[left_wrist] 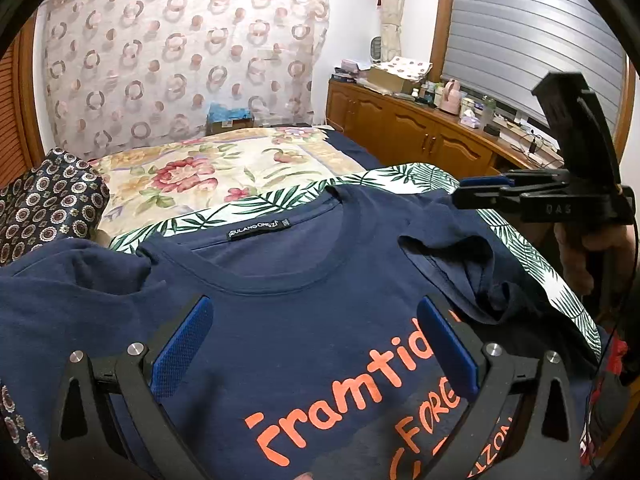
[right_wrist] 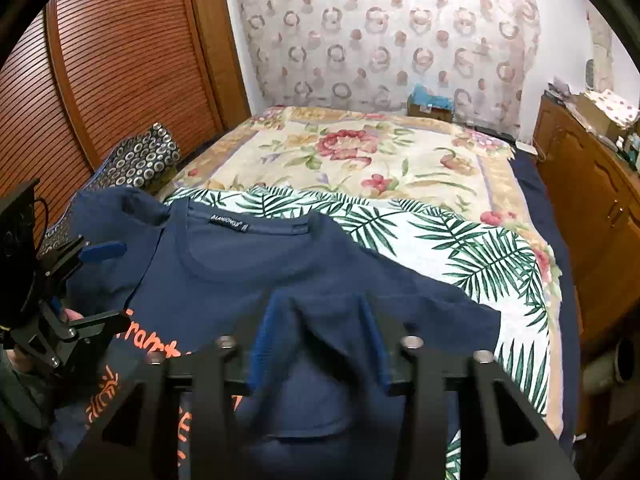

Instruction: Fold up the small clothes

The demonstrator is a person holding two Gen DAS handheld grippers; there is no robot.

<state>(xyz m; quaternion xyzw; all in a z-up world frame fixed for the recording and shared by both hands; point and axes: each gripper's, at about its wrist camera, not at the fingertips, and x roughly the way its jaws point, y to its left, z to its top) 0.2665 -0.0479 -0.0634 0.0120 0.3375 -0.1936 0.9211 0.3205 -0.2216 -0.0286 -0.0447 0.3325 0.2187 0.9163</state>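
Face-up, the navy T-shirt (left_wrist: 304, 312) has one sleeve inside the right tongs (right_wrist: 320, 340); left tongs (left_wrist: 312, 352) released.

Navy T-shirt (left_wrist: 304, 320): matt knit cloth, orange print slightly glossy. Left gripper (left_wrist: 312, 360): matt black plastic, textured blue pads (left_wrist: 182, 352), bright metal screws. Palm-leaf sheet (right_wrist: 460, 248): smooth printed cloth. Cabinet (left_wrist: 420, 136), centre right: glossy varnished wood.
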